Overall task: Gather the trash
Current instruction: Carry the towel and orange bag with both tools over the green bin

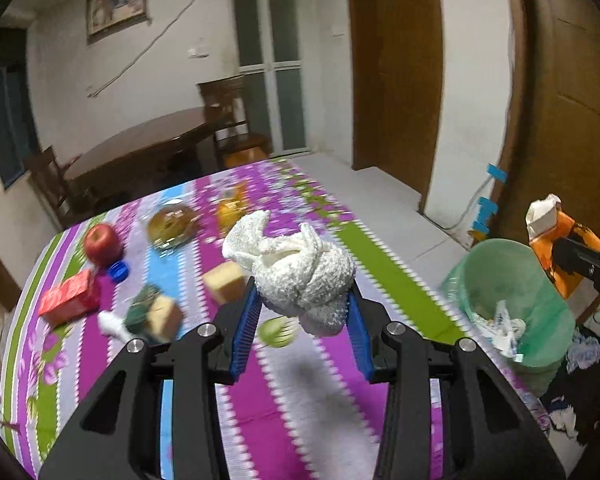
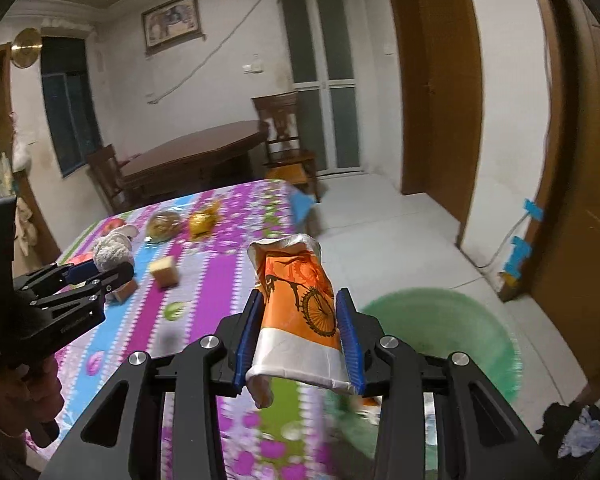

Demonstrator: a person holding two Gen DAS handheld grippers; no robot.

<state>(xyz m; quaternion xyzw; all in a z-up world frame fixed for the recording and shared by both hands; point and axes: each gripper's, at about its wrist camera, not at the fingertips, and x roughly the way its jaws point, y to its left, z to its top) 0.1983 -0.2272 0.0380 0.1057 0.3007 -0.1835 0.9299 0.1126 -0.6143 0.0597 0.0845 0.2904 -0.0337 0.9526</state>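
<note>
Over the striped tablecloth (image 1: 384, 264) beside the green bin (image 1: 516, 300), your left gripper (image 1: 302, 304) clamps a crumpled white tissue (image 1: 300, 272), your right gripper (image 2: 300, 334) a crushed orange cup (image 2: 300, 312).

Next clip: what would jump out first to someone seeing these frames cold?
Each gripper carries trash above the floral tablecloth: the left gripper has its jaws shut on a crumpled white paper towel, the right gripper on a crushed orange paper cup. The green-lined trash bin waits off the table's right edge.
</note>
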